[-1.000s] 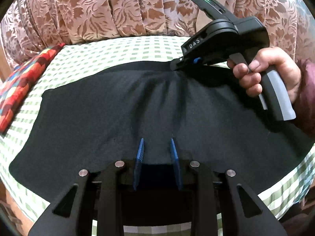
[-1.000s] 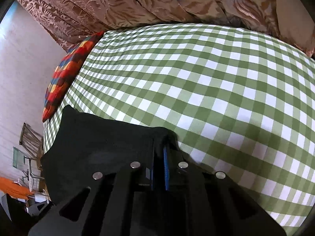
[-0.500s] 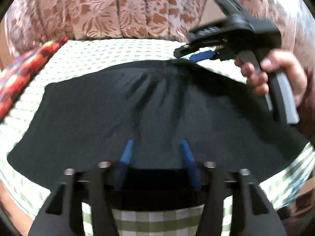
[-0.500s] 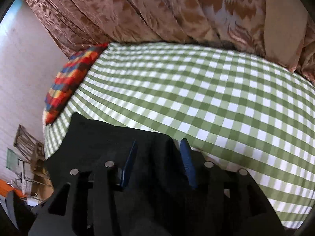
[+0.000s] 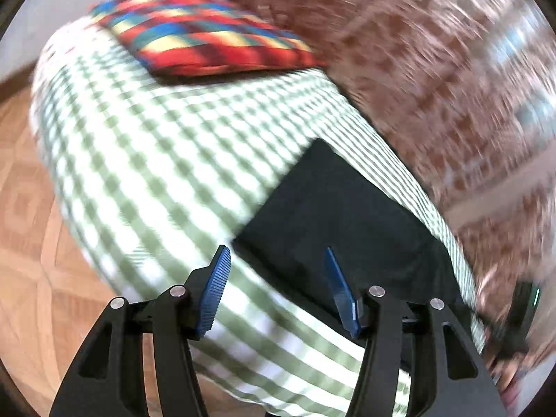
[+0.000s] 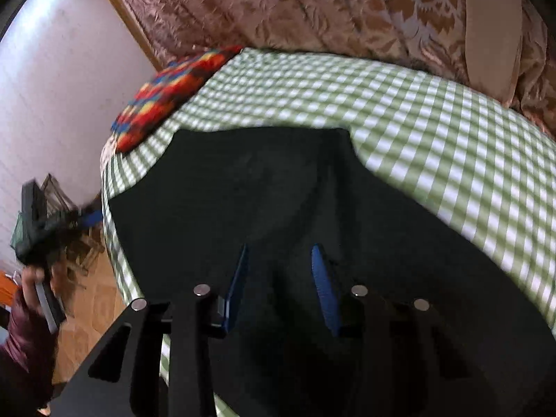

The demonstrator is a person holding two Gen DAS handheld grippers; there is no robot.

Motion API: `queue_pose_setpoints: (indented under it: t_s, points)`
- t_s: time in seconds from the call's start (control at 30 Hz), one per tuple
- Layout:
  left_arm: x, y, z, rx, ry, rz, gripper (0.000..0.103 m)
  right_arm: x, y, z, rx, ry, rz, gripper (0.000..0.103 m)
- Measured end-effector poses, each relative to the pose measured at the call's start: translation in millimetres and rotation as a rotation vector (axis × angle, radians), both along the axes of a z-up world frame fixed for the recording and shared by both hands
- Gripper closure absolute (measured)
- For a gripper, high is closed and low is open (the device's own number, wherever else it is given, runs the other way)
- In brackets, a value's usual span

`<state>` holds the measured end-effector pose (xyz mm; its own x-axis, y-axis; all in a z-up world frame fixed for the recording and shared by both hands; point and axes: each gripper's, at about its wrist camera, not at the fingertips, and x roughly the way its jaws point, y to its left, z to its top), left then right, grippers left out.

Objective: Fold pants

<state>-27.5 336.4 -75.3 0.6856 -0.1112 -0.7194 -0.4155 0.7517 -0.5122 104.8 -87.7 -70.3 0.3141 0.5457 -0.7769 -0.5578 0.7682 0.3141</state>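
The black pants [image 6: 260,191] lie folded flat on the green checked bed sheet [image 6: 434,132]. My right gripper [image 6: 279,248] hovers over their near part; its jaws are closing, the blue pads stand apart, and no fabric is pinched between them. In the blurred left wrist view, my left gripper [image 5: 277,253] is open above the sheet, at one corner of the pants [image 5: 340,215], with nothing between its fingers. The right wrist view shows the left gripper [image 6: 88,218] off the bed's left edge, held by a hand in a maroon sleeve [image 6: 24,340].
A red, blue and yellow pillow [image 5: 201,38] lies at the head of the bed, against a brown patterned curtain [image 5: 434,69]. Wooden floor [image 5: 21,208] lies beyond the bed's left edge, with folded metal frames [image 6: 55,194] by the wall.
Both grippers have let go of the pants and opened. The left one has swung away to the left and rolled, now facing the pillow end. The right one has drawn back and up.
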Motion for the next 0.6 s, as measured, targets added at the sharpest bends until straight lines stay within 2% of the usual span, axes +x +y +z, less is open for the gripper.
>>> queue_pose_setpoints:
  t_s: [0.13, 0.23, 0.27, 0.33, 0.37, 0.4, 0.47, 0.53, 0.6]
  points:
    - [1.2, 11.7, -8.2, -0.099, -0.015, 0.035, 0.048, -12.8, 0.4, -15.4, -0.004, 0.028, -0.006, 0.065]
    - [13.8, 8.4, -13.6, -0.114, -0.002, 0.033, 0.049, -14.5, 2.1, -22.7, -0.008, 0.043, -0.018, 0.064]
    - [17.1, 5.4, -13.7, -0.112, -0.001, 0.029, 0.055, -14.4, 2.7, -25.5, -0.007, 0.051, -0.024, 0.064]
    - [27.4, -0.6, -15.8, -0.062, 0.035, 0.021, 0.090, -14.2, 3.2, -28.7, -0.008, 0.057, -0.033, 0.064]
    - [27.1, 1.0, -17.0, -0.048, 0.039, 0.018, 0.092, -14.0, 3.2, -30.2, -0.009, 0.060, -0.038, 0.064]
    - [26.7, -3.0, -14.1, -0.011, 0.041, 0.018, 0.098, -14.1, 2.9, -29.9, -0.005, 0.061, -0.041, 0.064]
    - [27.0, -6.1, -12.3, 0.059, 0.069, 0.009, 0.098, -13.9, 0.8, -31.9, 0.009, 0.068, -0.048, 0.063]
    - [29.3, -8.5, -23.0, 0.095, 0.108, -0.002, 0.098, -14.7, 0.6, -38.8, 0.009, 0.071, -0.048, 0.062]
    - [28.6, -11.4, -26.7, 0.133, 0.110, -0.012, 0.097, -16.6, 1.7, -41.8, 0.006, 0.051, -0.045, 0.061]
